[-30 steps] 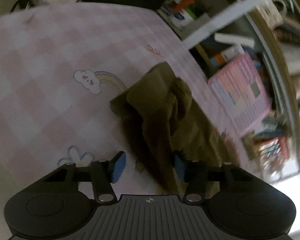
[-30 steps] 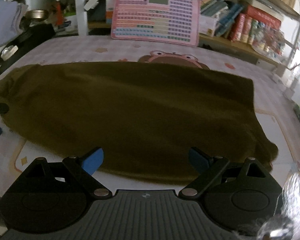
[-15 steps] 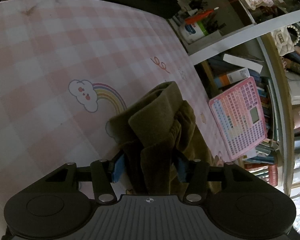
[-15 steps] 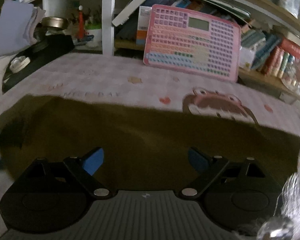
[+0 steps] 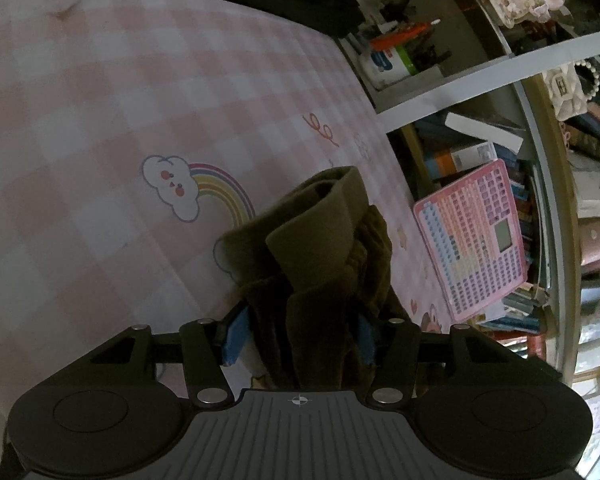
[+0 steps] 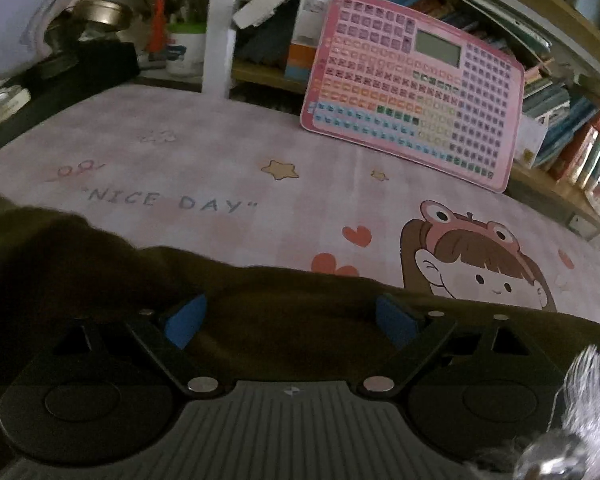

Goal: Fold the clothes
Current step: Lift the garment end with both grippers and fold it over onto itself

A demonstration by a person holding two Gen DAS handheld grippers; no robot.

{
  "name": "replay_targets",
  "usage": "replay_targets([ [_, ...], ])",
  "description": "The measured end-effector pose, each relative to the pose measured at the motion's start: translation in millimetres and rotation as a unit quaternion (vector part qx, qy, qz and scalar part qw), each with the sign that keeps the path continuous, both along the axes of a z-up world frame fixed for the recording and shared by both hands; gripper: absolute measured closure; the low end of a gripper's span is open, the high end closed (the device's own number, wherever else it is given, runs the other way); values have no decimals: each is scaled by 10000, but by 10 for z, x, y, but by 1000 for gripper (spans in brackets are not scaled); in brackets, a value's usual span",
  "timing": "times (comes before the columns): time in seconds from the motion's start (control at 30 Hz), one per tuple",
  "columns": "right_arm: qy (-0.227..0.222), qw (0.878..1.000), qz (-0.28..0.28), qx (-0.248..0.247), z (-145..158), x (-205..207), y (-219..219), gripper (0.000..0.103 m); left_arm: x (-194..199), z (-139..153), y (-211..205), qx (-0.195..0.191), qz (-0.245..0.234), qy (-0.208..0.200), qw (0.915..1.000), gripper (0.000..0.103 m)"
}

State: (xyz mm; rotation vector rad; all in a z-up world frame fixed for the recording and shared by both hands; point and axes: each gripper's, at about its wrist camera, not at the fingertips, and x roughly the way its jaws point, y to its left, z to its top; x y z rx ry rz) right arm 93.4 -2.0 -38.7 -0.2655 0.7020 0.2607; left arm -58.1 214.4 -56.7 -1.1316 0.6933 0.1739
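Observation:
A dark olive-brown garment [image 5: 320, 252] lies on the pink checked table cover [image 5: 100, 100]. In the left wrist view its bunched end rises between my left gripper's [image 5: 298, 334] blue pads [image 5: 234, 334]; the jaws stand partly closed around the cloth and seem to pinch it. In the right wrist view the garment [image 6: 260, 300] spreads flat across the near part of the table. My right gripper [image 6: 290, 320] is wide open just above the cloth, with nothing between its blue pads [image 6: 184, 320].
A pink toy keyboard tablet [image 6: 416, 88] leans against the shelf at the table's far edge; it also shows in the left wrist view [image 5: 472, 240]. Shelves with books and clutter [image 6: 560, 100] stand behind. A black object [image 6: 60, 76] lies at the far left.
My left gripper has closed in around the garment's bunched end, and the cloth has risen between the jaws. My right gripper has moved forward over the garment, staying open.

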Motion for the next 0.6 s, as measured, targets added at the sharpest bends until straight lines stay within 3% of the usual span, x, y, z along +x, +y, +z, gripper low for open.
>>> replay_targets([
  [0.27, 320, 9990, 197, 231, 80, -649, -167, 12, 9, -30, 1, -148, 145, -50, 9998, 41],
  [0.43, 739, 9953, 622, 63, 76, -1046, -209, 12, -7, -52, 3, -285, 312, -52, 9991, 41],
  [0.6, 749, 9946, 719, 8, 45, -1088, -193, 11, -15, -50, -35, -230, 394, -49, 9989, 46],
])
